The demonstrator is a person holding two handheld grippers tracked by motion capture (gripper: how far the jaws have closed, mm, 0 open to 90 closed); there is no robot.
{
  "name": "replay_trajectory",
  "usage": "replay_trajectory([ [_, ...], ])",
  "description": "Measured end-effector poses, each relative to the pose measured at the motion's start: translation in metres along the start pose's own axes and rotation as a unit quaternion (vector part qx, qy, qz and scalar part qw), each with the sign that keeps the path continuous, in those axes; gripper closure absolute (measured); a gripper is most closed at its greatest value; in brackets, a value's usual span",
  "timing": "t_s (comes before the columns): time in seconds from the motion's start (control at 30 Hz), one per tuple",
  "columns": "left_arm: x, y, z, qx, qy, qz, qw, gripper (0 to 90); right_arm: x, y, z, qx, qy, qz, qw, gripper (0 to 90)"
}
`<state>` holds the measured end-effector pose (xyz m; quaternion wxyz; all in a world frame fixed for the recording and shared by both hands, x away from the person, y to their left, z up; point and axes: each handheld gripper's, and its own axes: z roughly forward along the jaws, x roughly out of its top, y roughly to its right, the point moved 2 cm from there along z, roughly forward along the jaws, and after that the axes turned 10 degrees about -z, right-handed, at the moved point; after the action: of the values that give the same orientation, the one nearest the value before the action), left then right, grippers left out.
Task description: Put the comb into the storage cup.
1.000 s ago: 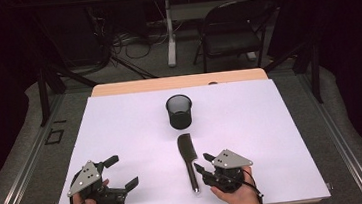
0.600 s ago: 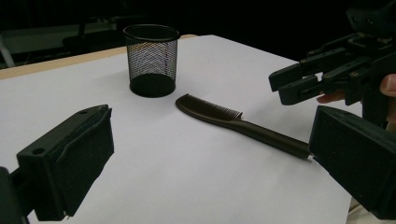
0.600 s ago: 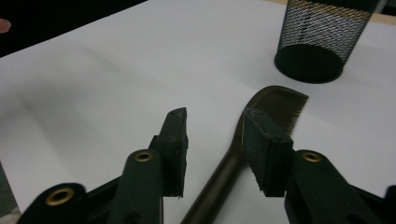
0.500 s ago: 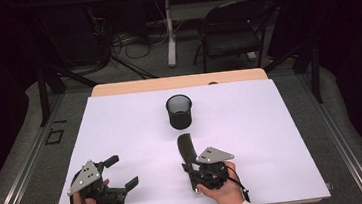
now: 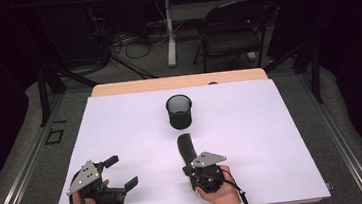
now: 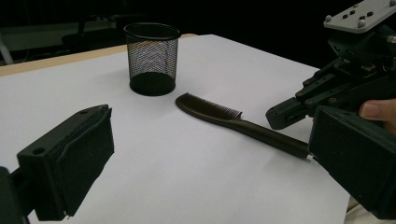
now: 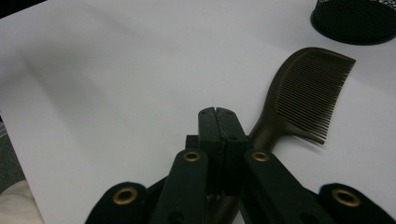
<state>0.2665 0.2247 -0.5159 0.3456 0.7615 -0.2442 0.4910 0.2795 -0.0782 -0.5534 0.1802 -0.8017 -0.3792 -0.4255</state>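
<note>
Right gripper view puts the dark brown plastic comb with a long slim handle [image 7: 299,100] in the right half of the frame, teeth fanned toward the upper right and the handle running down under your right gripper [image 7: 218,113]. It looks like a light, rigid piece of moulded plastic, smooth and probably a little slick, with fine teeth that could bend or snap if pinched; I would judge the handle the place to take it, not the toothed head. Your right gripper's jaws stand pressed flat together in that view, and the handle passes beneath them, so they look clenched on the handle or right over it; whether the comb is truly pinched I cannot tell.

In the high view the comb [image 5: 187,146] lies flat on the white table sheet [image 5: 273,138] just below centre, head pointing up the frame toward the black wire-mesh cup [image 5: 179,110], near it but not touching. The right gripper [image 5: 203,172] sits at the handle end. Your left gripper [image 5: 118,176] rests at lower left, jaws spread wide and empty, well apart from the comb.
</note>
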Motion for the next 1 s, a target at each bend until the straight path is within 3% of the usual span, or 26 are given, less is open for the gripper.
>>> replay_trajectory([
  [0.33, 0.000, 0.000, 0.000, 0.000, -0.002, -0.002, 1.0000, 0.3, -0.004, -0.005, 0.008, 0.015, -0.024, -0.006, 0.9996, 90.0],
  [1.0, 0.000, -0.001, 0.000, -0.002, -0.002, -0.005, 1.0000, 0.4, -0.014, 0.004, 0.005, 0.007, -0.049, 0.012, 0.9987, 90.0],
])
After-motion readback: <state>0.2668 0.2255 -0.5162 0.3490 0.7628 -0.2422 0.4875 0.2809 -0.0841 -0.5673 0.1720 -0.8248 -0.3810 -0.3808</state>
